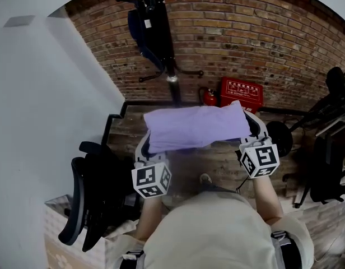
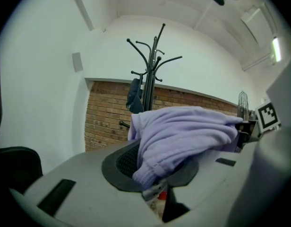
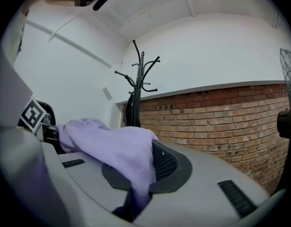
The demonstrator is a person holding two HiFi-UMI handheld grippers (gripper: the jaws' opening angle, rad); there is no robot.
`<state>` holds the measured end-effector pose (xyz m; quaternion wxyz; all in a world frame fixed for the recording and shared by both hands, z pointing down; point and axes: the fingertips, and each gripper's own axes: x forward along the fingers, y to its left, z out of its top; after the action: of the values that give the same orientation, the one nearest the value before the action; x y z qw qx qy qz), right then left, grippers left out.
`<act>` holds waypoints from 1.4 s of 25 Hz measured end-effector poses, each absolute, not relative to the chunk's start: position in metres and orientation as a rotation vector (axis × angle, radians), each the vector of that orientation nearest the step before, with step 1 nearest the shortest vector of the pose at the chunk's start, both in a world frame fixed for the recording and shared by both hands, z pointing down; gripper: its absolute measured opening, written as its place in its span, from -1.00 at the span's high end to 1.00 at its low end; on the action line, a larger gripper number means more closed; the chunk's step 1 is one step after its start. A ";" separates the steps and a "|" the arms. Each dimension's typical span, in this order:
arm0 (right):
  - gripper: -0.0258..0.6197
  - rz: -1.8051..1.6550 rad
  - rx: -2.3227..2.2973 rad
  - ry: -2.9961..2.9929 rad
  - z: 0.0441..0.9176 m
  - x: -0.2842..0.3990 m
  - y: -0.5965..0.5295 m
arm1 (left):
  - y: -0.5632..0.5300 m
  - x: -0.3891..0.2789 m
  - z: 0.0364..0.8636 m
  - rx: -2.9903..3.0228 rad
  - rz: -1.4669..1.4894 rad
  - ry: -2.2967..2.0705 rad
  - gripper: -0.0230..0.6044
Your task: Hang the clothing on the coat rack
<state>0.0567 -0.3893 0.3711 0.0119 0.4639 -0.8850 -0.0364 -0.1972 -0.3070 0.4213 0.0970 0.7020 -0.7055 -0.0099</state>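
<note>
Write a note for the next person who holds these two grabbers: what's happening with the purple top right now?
Grippers: the left gripper is shut on one end of the purple garment. The right gripper is shut on the other end. The garment hangs stretched between them.
Things: the coat rack stands ahead by the brick wall, apart from the garment. A dark item hangs on it.
Done: the garment is picked up and held facing the rack.
Left: carry it to the rack, drape it over a bare hook, then open both grippers.
</note>
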 end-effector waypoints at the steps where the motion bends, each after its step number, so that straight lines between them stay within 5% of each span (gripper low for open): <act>1: 0.85 -0.123 1.439 -2.767 0.369 0.057 -0.398 | -0.314 -0.196 0.420 2.078 -0.033 -2.095 0.70; 35: 0.85 -0.209 1.049 -2.950 0.340 -0.023 -0.664 | -0.478 -0.220 0.400 1.838 0.083 -2.386 0.70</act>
<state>-0.0231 -0.6645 0.3398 0.0019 0.3342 -0.9402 -0.0665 -0.2203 -0.4780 0.3996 0.0645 0.6088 -0.7902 0.0275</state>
